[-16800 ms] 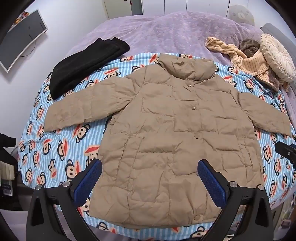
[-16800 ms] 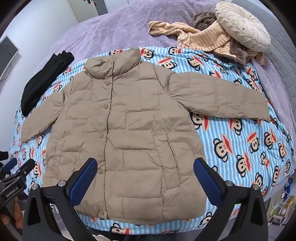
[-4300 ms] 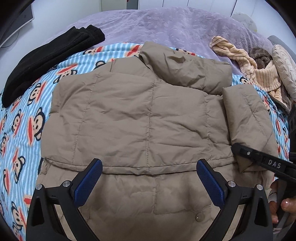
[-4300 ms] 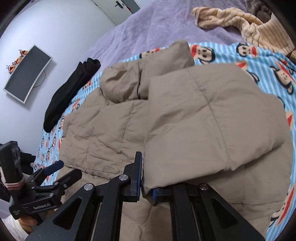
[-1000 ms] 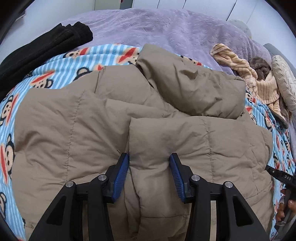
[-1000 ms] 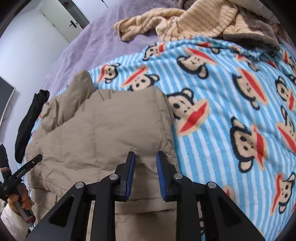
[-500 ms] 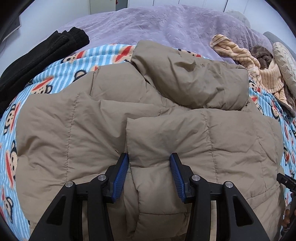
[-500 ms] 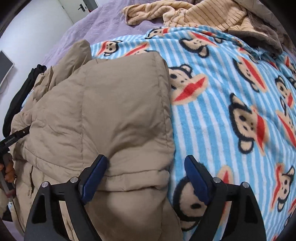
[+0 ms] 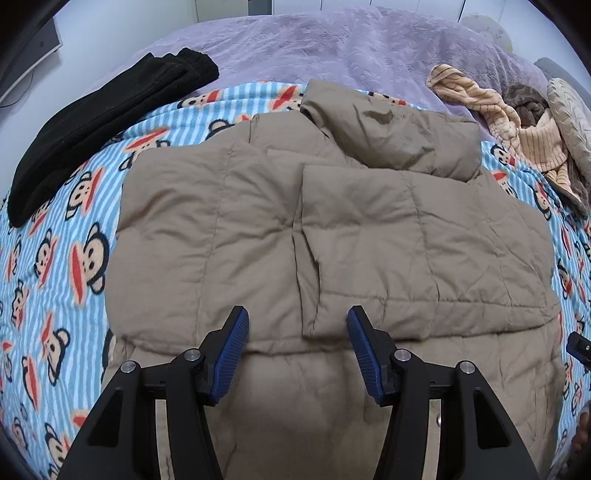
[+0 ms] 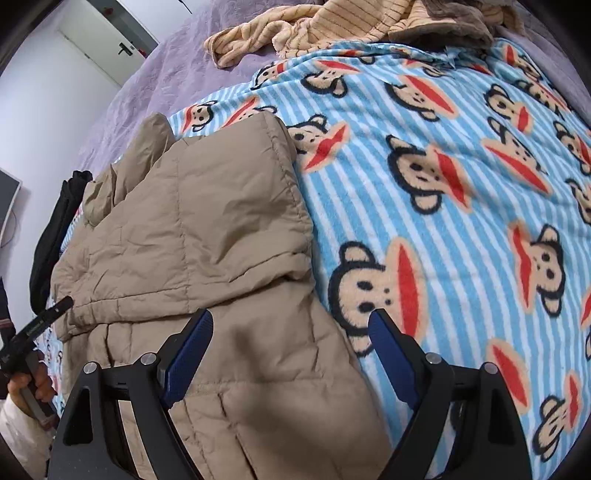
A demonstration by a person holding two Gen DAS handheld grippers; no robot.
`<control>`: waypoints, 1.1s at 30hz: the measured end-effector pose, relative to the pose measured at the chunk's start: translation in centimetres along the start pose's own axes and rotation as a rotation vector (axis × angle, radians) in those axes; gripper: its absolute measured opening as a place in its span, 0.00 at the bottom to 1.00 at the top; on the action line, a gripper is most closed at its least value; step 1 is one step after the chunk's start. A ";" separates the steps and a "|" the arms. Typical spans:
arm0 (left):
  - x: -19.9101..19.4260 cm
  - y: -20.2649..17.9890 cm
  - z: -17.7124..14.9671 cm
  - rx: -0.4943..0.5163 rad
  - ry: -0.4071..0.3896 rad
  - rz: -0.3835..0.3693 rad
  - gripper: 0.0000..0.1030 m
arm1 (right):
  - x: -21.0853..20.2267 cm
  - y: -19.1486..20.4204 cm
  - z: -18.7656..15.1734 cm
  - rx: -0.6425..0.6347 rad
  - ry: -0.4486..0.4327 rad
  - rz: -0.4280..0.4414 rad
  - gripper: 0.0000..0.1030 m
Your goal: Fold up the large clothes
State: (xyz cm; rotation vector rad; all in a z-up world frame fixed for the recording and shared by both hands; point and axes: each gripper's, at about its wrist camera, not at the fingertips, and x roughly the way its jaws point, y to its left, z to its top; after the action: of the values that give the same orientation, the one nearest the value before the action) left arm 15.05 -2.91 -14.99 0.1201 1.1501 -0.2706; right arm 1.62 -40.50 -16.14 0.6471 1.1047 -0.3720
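Centrally on the monkey-print blanket [image 9: 74, 236], the tan puffer jacket [image 9: 258, 229] is lying with its sleeves folded inward. Both the left gripper [image 9: 297, 338] and right gripper [image 10: 291, 341] are hovering spread and empty; the left has just been opening. Light, puffy and springy, it is probably best pinched at the hem corners.

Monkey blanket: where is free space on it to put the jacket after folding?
The widest bare patch of the monkey blanket lies beside the tan jacket, opposite the black garment, bordered at its far end by the striped beige clothes. A narrower strip runs between jacket and black garment. The far corner with the round cushion is crowded.
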 end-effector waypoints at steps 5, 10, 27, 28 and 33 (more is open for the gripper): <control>-1.9 -1.0 -3.0 0.019 -0.004 0.018 0.94 | -0.9 0.5 -2.2 0.035 0.030 0.032 0.86; -2.7 -2.0 -5.1 0.047 0.030 0.031 0.94 | -1.9 0.7 -4.2 0.041 0.046 0.040 0.86; -9.2 -4.0 -12.6 -0.001 0.134 0.085 0.94 | -5.0 1.0 -8.2 0.025 0.180 0.121 0.90; -9.7 -4.1 -13.1 -0.010 0.136 0.092 0.94 | -5.1 1.0 -8.5 0.023 0.192 0.129 0.90; -12.1 -4.3 -15.0 -0.048 0.136 0.100 0.94 | -5.9 1.3 -10.0 0.006 0.248 0.176 0.90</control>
State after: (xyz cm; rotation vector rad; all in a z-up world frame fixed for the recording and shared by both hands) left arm -4.02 -1.79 -9.88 0.1554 1.2808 -0.1481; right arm -7.10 -33.30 -13.30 0.8047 1.2710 -0.1456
